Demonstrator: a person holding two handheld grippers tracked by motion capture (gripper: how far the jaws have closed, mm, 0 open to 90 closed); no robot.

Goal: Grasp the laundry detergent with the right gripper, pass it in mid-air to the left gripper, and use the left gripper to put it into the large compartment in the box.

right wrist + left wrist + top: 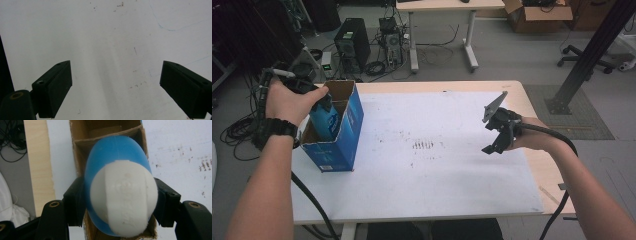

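The blue bottle (117, 152) with its white cap (123, 200) is clamped in the left gripper (120, 202), whose black pads press on either side of it near the cap, and its lower end already sits inside the open top of the blue cardboard box (343, 131) at the left of the table (452, 86). Judging from the left gripper view, the bottle is lined up over one of the box's brown cardboard compartments and is only partly in, so the insertion looks well begun but unfinished: it has yet to be seated fully and let go. In the high view the left hand (292, 102) is held above the box with the wrist bent and the gripper pointing down into the opening. The right gripper (498, 135) hangs above the white mat (437, 170) on the table's right side, well apart from the box, its jaws wide apart with nothing between them, angled down toward the mat.
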